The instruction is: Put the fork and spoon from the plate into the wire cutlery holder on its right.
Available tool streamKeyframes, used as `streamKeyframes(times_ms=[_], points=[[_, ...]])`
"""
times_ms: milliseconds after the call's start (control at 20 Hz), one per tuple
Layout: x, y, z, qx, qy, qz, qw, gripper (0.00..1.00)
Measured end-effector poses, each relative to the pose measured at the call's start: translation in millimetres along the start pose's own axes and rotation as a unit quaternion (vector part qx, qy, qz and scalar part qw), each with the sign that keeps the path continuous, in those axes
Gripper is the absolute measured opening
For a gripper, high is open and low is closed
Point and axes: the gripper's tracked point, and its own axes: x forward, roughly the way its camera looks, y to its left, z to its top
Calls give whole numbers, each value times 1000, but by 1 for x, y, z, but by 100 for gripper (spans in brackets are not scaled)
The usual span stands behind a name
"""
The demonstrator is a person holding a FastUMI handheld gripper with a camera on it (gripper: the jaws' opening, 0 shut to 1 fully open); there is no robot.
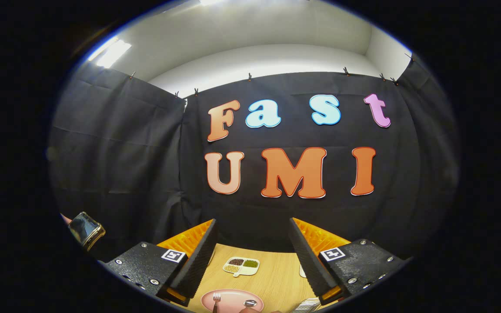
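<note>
My gripper is held high above a wooden table, open, with nothing between its fingers. Far below, between the fingers, lies a pink plate. A fork rests on the plate's left part with its tines pointing away from me. The spoon lies on the plate's right part, bowl up. To the right of the plate, just under my right finger, a bit of the wire cutlery holder shows; most of it is hidden.
A small white divided dish with beans or grains sits beyond the plate on the table. A white object's edge peeks beside my right finger. At the left a hand holds a phone. Black cloth walls the booth behind the table.
</note>
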Motion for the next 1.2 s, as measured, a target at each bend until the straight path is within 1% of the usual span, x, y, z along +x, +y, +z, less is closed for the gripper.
streamKeyframes(times_ms=[100,300,650,1000,1200], points=[[-8,3,-2,1,1,4,1000,97],[-5,6,-1,4,-6,11,1000,97],[-3,6,-5,2,-7,9,1000,97],[2,12,-34,6,23,13,1000,97],[1,27,-71,11,59,22,998,97]])
